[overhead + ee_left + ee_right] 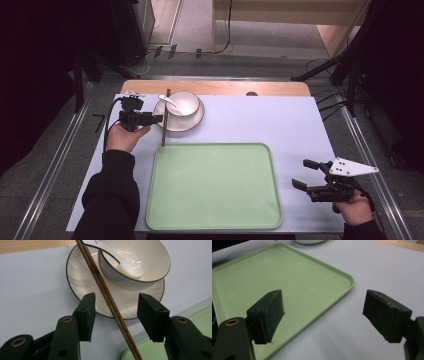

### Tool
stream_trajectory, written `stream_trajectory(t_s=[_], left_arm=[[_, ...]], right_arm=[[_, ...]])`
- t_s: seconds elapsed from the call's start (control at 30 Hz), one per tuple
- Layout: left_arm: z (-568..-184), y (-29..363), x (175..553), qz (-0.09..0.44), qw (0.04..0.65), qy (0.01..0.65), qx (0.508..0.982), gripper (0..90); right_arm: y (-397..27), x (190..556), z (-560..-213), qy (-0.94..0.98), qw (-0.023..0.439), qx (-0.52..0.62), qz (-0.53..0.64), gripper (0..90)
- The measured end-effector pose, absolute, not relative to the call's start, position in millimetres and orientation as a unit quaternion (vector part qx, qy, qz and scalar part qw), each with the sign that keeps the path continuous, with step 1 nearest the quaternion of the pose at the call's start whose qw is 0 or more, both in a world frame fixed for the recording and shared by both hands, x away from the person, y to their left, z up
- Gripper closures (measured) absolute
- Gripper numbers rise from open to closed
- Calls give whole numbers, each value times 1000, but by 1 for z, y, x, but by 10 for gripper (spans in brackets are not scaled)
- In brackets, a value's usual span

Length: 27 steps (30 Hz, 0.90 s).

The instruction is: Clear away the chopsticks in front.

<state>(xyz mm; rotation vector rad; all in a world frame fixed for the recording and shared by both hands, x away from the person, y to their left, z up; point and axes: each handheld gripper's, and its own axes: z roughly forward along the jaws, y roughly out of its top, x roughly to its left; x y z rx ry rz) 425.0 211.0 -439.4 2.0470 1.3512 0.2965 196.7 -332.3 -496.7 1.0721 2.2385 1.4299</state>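
I see the chopsticks lying at the far left of the table, their far end leaning on the plate rim, their near end reaching the tray's far left corner. My left gripper has its jaws apart on either side of the chopsticks, neither pad touching them in the left gripper view. A bowl sits on the plate with a white spoon in it. The green tray lies near centre, nothing on it. My right gripper hovers near right, beside the tray, jaws wide and holding nothing.
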Motion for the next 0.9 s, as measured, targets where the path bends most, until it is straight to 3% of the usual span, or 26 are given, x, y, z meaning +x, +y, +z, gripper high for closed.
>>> stream_trajectory(t_s=[0.33,0.9], left_arm=[[-463,209,444,103,310,551,768,664],[-475,200,452,102,315,560,760,720]], right_arm=[[-335,195,-498,772,143,379,490,179],[-337,190,-498,772,145,381,488,179]])
